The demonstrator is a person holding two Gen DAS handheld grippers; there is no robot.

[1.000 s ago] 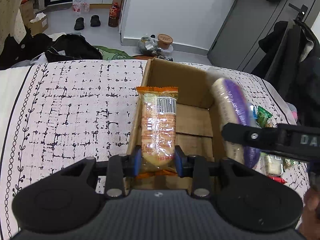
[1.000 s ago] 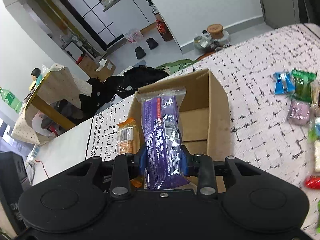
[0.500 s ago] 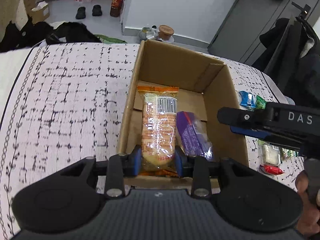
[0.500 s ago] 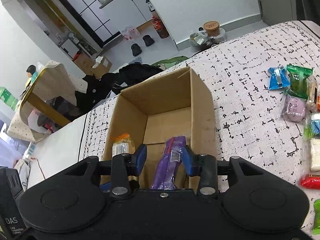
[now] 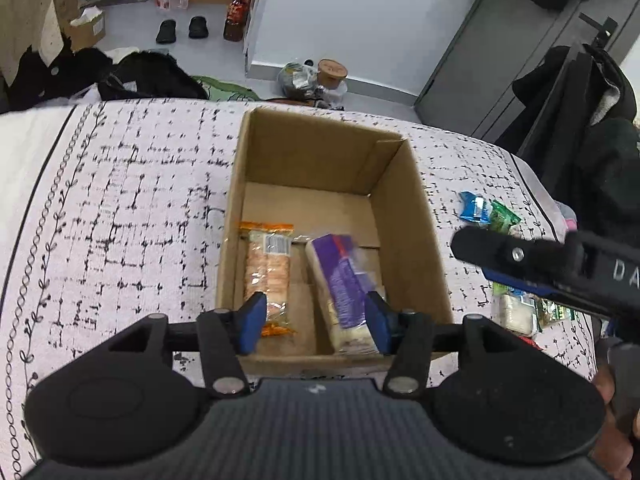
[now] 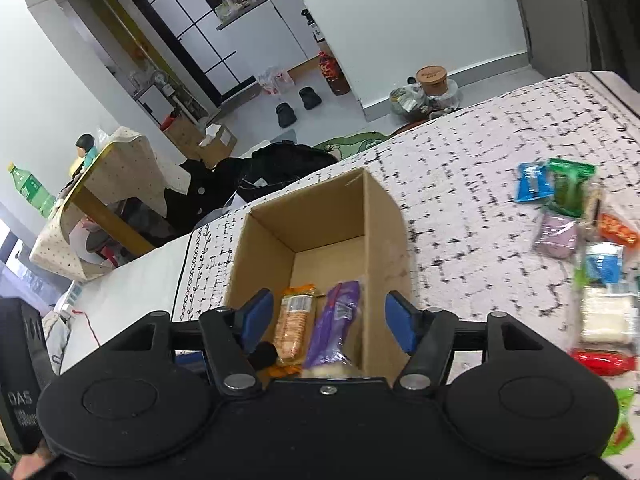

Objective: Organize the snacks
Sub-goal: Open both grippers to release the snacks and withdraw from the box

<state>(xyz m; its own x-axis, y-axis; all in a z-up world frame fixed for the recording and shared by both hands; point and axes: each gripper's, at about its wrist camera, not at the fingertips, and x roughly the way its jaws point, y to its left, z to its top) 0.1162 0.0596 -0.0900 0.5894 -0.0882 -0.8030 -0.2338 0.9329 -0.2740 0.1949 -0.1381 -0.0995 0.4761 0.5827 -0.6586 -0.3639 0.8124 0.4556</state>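
Left gripper (image 5: 315, 326): jaws now spread wide over the near edge of the cardboard box (image 5: 404, 216), holding nothing; half a second ago they were clamped on the orange cracker pack.
Orange cracker pack (image 5: 267, 271): released, lying flat on the box floor against the left wall (its crimped end toward the far wall).
Right gripper (image 6: 328, 322): jaws wide apart and empty, wider than half a second ago, when the purple pack was just slipping out between them.
Purple biscuit pack (image 5: 340, 280): in the box beside the orange pack, right of it, lying tilted; it looks blurred in the left wrist view.
Box position: on the patterned bed cover (image 5: 120, 208), where it was a second ago.
Loose snacks (image 6: 576, 216): a scatter of blue, green, purple, orange, white and red packets on the cover right of the box, well apart from it.
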